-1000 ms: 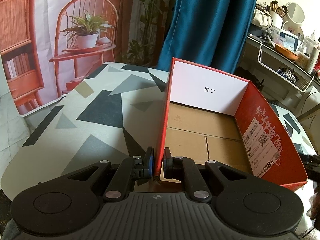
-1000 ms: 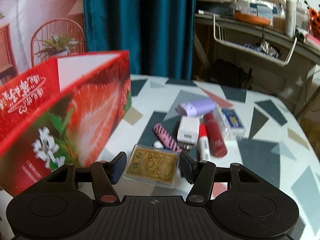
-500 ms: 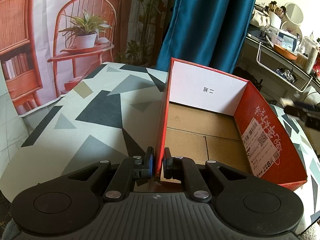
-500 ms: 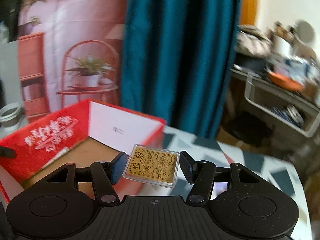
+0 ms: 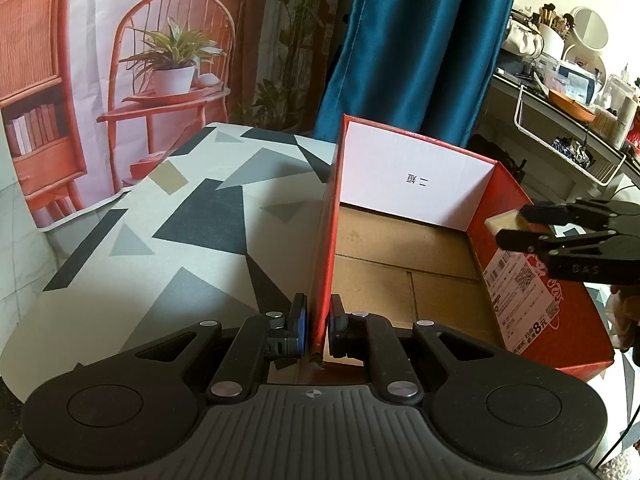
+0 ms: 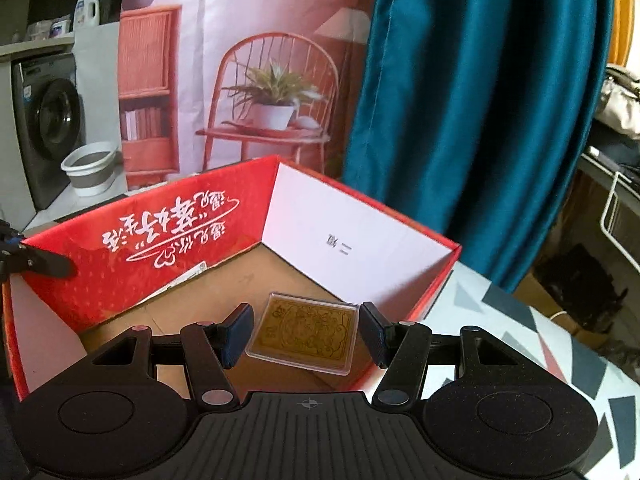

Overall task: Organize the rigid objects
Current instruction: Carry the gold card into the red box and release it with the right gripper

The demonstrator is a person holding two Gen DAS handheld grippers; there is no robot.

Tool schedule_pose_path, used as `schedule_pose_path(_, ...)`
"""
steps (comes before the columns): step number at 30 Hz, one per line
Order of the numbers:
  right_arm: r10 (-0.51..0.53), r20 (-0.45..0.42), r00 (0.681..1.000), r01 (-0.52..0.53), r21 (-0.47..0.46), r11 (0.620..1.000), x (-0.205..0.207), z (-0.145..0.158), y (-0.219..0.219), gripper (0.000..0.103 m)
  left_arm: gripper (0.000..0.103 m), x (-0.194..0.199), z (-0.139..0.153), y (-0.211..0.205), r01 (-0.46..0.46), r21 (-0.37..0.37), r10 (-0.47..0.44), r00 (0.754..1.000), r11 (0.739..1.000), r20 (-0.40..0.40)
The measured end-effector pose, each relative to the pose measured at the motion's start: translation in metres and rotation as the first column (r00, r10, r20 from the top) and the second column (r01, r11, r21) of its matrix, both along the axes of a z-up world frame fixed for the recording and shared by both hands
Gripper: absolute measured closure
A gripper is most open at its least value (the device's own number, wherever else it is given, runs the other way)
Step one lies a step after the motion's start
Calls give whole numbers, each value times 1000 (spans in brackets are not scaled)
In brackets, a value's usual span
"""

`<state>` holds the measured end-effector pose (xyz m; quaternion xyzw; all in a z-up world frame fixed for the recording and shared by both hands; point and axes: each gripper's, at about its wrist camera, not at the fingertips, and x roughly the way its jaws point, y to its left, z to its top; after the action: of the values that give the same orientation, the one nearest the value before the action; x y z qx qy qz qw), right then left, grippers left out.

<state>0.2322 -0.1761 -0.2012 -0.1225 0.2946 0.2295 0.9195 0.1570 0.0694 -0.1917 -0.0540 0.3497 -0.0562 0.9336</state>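
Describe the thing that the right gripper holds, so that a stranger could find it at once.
Find the red box on the patterned table. Over its cardboard floor, the right gripper holds a flat gold card in a clear case. The box is otherwise bare, so nothing else there is gold.

Gold card case (image 6: 306,334) above open red box (image 6: 160,240), seemingly tilted

Gold card (image 6: 305,333) over red box (image 6: 168,248)
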Motion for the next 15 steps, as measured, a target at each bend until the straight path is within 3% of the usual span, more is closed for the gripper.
schedule_pose_path(15,-16,-18,1000,16,-8,1000,9,-10,3,48,93,0,-1,-2,21,18,-22,999,1000,23)
